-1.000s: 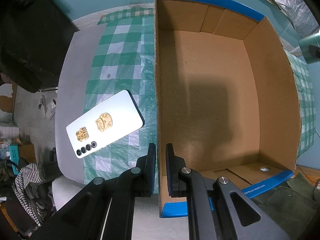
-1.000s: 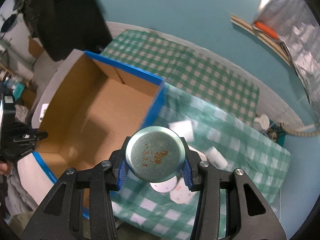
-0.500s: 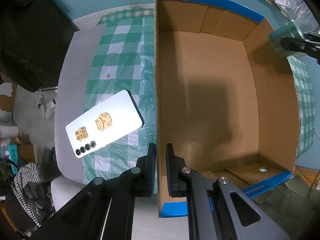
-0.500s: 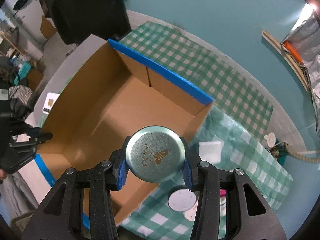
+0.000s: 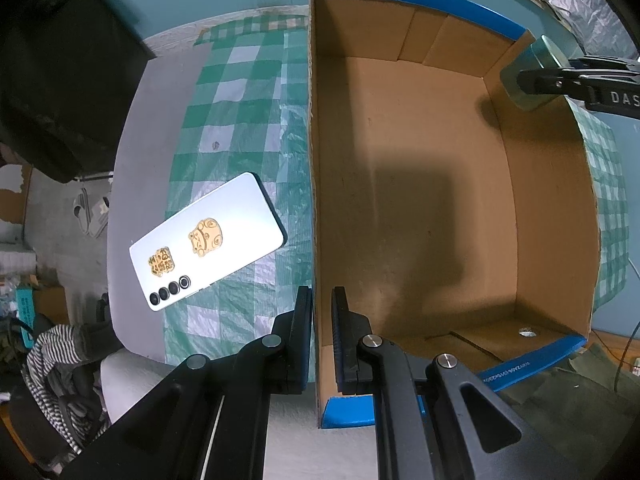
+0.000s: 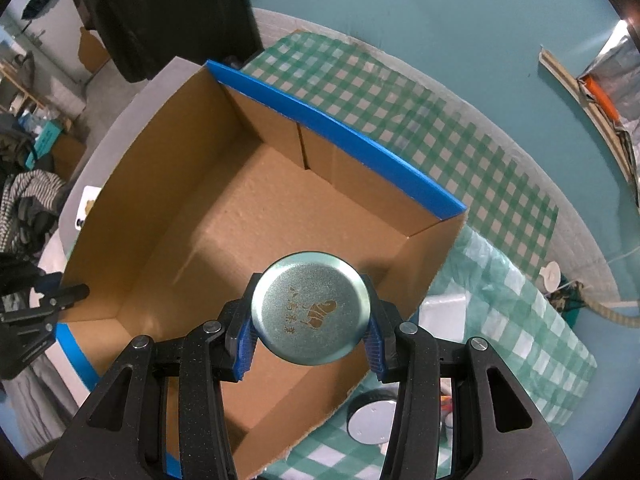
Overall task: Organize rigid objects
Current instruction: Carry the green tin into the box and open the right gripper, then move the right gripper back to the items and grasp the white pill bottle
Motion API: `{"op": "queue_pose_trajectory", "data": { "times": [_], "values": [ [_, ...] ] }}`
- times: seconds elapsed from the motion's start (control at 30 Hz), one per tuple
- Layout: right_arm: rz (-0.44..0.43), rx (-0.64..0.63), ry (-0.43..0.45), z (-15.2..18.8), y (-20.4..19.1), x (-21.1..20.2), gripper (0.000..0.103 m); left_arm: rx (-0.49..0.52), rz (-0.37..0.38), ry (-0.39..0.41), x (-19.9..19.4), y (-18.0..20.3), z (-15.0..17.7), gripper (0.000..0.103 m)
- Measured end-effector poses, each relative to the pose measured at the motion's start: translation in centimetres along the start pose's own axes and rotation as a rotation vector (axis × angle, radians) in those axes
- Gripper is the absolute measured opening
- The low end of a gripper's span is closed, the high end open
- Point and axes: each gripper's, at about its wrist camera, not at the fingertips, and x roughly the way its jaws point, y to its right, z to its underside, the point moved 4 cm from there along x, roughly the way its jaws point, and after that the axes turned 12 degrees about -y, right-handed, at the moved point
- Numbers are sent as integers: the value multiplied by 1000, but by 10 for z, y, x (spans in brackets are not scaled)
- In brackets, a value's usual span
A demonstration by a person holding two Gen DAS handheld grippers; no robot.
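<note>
Since the earlier frame we are carrying the round green tin (image 6: 310,307), clamped between the right gripper's (image 6: 310,330) blue pads, from over the checked cloth (image 6: 420,128) to above the cardboard box (image 6: 160,184), just inside its near corner. Our left gripper (image 5: 321,334) is pinching the box's side wall, steadying it. We are judging the box floor bare, with open room below the tin and only the blue-taped rim (image 6: 340,136) to avoid.
</note>
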Motion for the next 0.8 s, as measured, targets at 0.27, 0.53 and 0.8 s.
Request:
{"op": "queue_pose_trajectory", "data": {
  "times": [0.27, 0.53, 0.8],
  "values": [
    [-1, 14, -11, 1, 3, 6, 44, -2, 4, 2, 0, 0, 2, 9],
    [5, 32, 28, 0, 6, -6, 53, 1, 1, 2, 0, 0, 3, 9],
    [16, 48, 59, 6, 10, -26, 69, -3, 2, 3, -1, 0, 4, 9]
  ]
}}
